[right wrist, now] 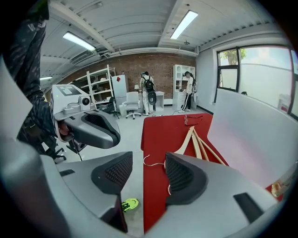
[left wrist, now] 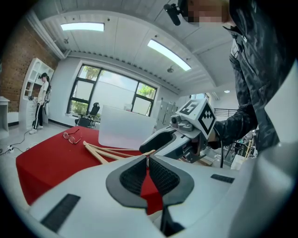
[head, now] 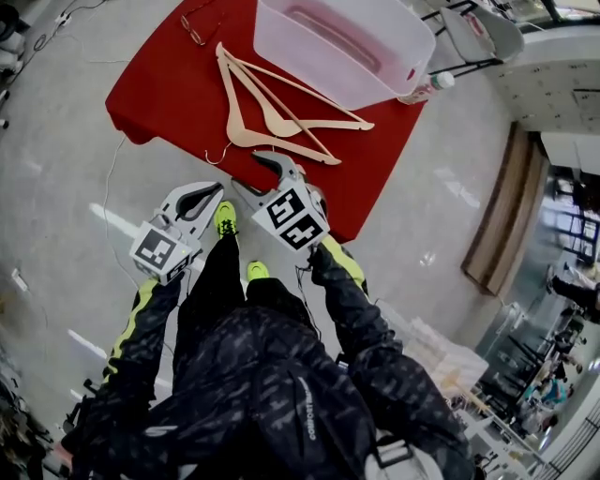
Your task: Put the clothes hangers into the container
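Several wooden clothes hangers (head: 281, 122) lie overlapping on the red table (head: 169, 84), just in front of a translucent plastic container (head: 281, 52). My right gripper (head: 258, 176) hovers at the table's near edge, short of the hangers, open with nothing between its jaws. Along those jaws (right wrist: 149, 172) the hangers (right wrist: 198, 142) and a wire hook lie ahead beside the container (right wrist: 253, 135). My left gripper (head: 217, 190) hangs off the table to the left, over the floor. Its jaws (left wrist: 148, 160) meet at the tips and hold nothing.
A pair of glasses (head: 194, 28) lies on the far left of the table. A plastic bottle (head: 429, 86) rests by the container's right corner. Cables run over the grey floor (head: 56, 187). Two people (right wrist: 149, 93) stand by white shelves far off.
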